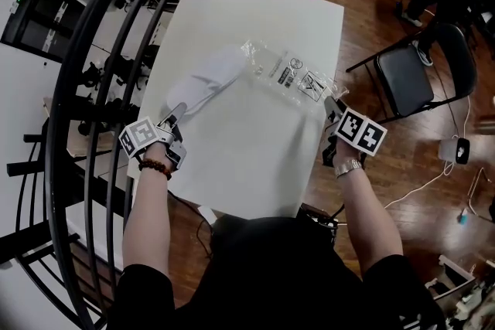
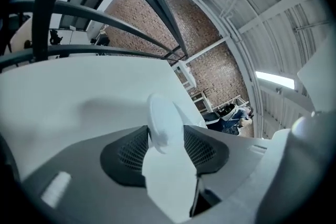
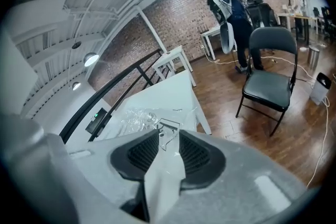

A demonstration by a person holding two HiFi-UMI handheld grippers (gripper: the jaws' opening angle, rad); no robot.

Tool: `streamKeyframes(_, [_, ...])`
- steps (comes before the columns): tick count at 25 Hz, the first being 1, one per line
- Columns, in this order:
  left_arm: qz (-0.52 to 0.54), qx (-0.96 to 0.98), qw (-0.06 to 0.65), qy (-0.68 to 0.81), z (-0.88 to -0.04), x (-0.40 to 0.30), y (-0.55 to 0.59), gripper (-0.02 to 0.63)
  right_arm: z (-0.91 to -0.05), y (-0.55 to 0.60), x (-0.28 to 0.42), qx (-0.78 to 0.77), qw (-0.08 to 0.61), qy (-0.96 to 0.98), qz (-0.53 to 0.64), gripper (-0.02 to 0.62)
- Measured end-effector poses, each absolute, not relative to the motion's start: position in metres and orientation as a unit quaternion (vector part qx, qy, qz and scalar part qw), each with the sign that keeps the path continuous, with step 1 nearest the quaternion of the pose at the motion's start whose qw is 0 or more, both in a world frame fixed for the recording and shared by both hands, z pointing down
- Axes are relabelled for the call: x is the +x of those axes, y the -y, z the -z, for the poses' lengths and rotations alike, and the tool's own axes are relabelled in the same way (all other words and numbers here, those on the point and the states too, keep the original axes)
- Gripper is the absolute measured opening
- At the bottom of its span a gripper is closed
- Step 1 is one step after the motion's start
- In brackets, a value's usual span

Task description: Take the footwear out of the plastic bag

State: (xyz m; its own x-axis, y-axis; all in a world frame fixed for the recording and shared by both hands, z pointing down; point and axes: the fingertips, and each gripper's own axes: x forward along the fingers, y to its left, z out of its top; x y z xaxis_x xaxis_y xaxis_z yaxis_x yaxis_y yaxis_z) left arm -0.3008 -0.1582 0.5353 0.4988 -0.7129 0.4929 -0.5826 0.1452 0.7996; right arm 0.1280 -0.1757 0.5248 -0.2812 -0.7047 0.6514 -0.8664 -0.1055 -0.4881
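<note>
The white table carries everything. The clear plastic bag lies flat across its far middle, printed labels up. The white slipper lies just left of it, nearly all out; its far tip meets the bag's mouth, and I cannot tell whether it is fully clear.

The left gripper stands with jaws wide about the slipper's near end, not pinching it; the right gripper has jaws parted around the bag's near right corner, the film loose between them.

The pull-out looks essentially done. To finish it well, draw the slipper a little further left, low over the tabletop, while the bag is pinned at its corner so it doesn't drag along.

The slipper sits close to the table's left edge, with the dark railing beyond, so leftward room is short; the near half of the table offers more. A folding chair stands off the right edge.
</note>
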Motion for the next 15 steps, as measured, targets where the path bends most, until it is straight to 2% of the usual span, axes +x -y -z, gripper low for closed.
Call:
streamKeyframes(6, [0.008,0.643,0.556,0.526,-0.546,-0.303,0.155,0.247,-0.528,0.165,0.13,0.586,0.124,0.673,-0.434,0.115])
streamKeyframes(15, [-0.032,0.603,0.553,0.573,-0.556,-0.317,0.136,0.295,-0.53,0.151,0.143,0.583,0.136,0.678,-0.426,0.115])
